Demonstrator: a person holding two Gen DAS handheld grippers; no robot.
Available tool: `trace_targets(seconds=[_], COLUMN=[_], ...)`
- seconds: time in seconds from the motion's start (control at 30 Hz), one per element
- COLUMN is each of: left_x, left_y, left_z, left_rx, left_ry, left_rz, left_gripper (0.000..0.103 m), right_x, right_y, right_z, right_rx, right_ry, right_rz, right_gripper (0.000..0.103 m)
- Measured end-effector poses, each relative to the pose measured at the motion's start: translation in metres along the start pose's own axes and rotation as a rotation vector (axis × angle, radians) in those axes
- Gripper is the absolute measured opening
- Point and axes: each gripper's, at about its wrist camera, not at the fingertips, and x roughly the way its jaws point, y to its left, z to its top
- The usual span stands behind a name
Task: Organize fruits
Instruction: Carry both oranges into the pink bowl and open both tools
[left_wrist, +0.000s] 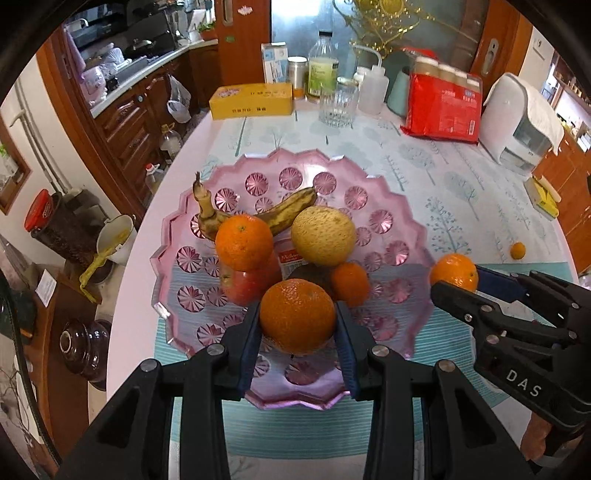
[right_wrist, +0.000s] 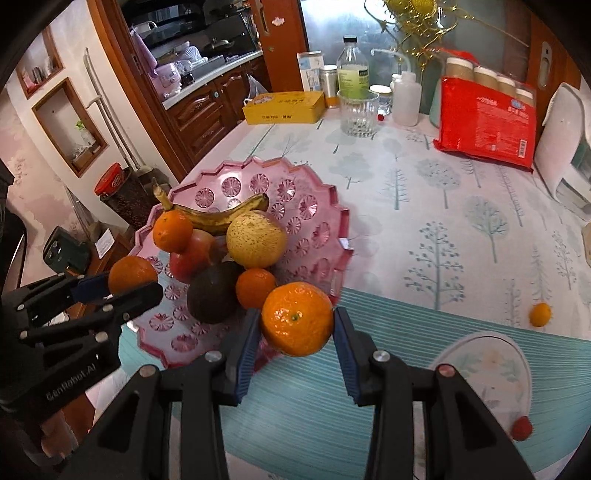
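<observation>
From the left wrist view, the left gripper (left_wrist: 297, 332) is clamped on a mandarin (left_wrist: 297, 316) above the near edge of a pink glass fruit plate (left_wrist: 384, 192), which holds a banana (left_wrist: 284, 212), pear (left_wrist: 323, 236), apple (left_wrist: 251, 282) and more mandarins.

From the right wrist view, the right gripper (right_wrist: 297, 334) clamps a second mandarin (right_wrist: 297, 318) over the plate's 5 o'clock rim. Both seem mid-delivery; the next move likely calls for lowering each into a free gap, while a small orange fruit (right_wrist: 540, 314) waits on the bench (right_wrist: 424, 206) at 3 o'clock.
</observation>
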Motion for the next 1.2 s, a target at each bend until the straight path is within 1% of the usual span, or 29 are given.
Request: trace_targets(seconds=[0.13, 0.33, 0.7, 0.9, 0.93, 0.97, 1.0, 1.1, 1.17, 1.2], left_x=[0.017, 0.035, 0.054, 0.056, 0.055, 0.054, 0.052, 0.048, 0.045, 0.043], left_y=[0.005, 0.011, 0.015, 0.014, 0.014, 0.015, 0.014, 0.016, 0.017, 0.017], left_z=[0.003, 0.006, 0.009, 0.01, 0.01, 0.01, 0.01, 0.01, 0.011, 0.011], left_rx=[0.02, 0.035, 0.041, 0.04, 0.04, 0.043, 0.046, 0.046, 0.037, 0.034], left_ry=[0.03, 0.06, 0.099, 0.108, 0.107, 0.104, 0.097, 0.086, 0.08, 0.075], left_rz=[-0.011, -0.014, -0.016, -0.019, -0.017, -0.013, -0.005, 0.007, 0.013, 0.019], left_gripper=[0.036, 0.036, 0.037, 0.038, 0.039, 0.044, 0.045, 0.053, 0.062, 0.064], right_x=[0.02, 0.039, 0.054, 0.055, 0.053, 0.051, 0.05, 0.046, 0.044, 0.043], right_y=[0.006, 0.01, 0.019, 0.02, 0.02, 0.021, 0.021, 0.021, 0.019, 0.019], right_z=[0.005, 0.008, 0.011, 0.011, 0.011, 0.011, 0.011, 0.011, 0.011, 0.011], right_rx=[0.01, 0.018, -0.006, -0.009, -0.012, -0.015, -0.017, -0.019, -0.009, -0.005], right_ry=[0.025, 0.057, 0.084, 0.094, 0.088, 0.083, 0.078, 0.067, 0.065, 0.063], right_rz=[-0.013, -0.034, -0.055, -0.043, -0.039, -0.034, -0.031, -0.042, -0.04, -0.038], right_gripper=[0.04, 0.04, 0.041, 0.042, 0.043, 0.047, 0.048, 0.049, 0.049, 0.049])
